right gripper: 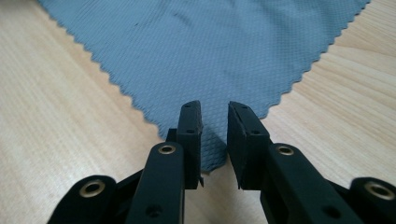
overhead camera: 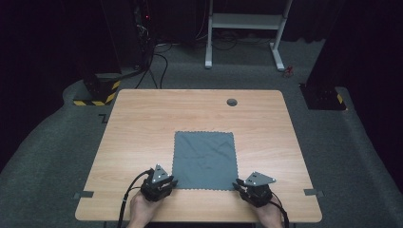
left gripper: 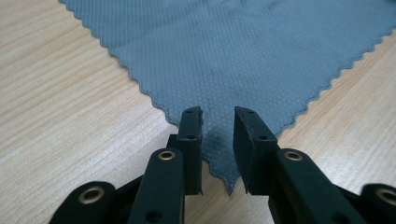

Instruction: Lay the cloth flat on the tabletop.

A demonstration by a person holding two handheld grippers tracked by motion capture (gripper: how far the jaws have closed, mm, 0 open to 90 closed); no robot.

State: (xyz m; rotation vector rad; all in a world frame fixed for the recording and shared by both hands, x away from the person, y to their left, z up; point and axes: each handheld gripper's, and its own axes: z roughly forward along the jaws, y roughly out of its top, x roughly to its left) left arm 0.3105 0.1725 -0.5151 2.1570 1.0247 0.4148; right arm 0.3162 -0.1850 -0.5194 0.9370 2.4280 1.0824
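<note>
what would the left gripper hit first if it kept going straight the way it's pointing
Most likely the grey cloth: the left gripper already straddles its near corner, jaws apart, and the fabric spreads straight ahead on the table. Nothing else stands in that line.

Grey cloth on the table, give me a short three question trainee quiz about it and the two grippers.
1. True or false: the grey cloth lies flat on the wooden table.
2. Which corners do the left gripper and right gripper straddle? A far corners, B near corners.
3. Do the jaws pinch the cloth yet?

Key:
1. True.
2. B.
3. No, both pairs stand apart, with a cloth corner between them.
</note>
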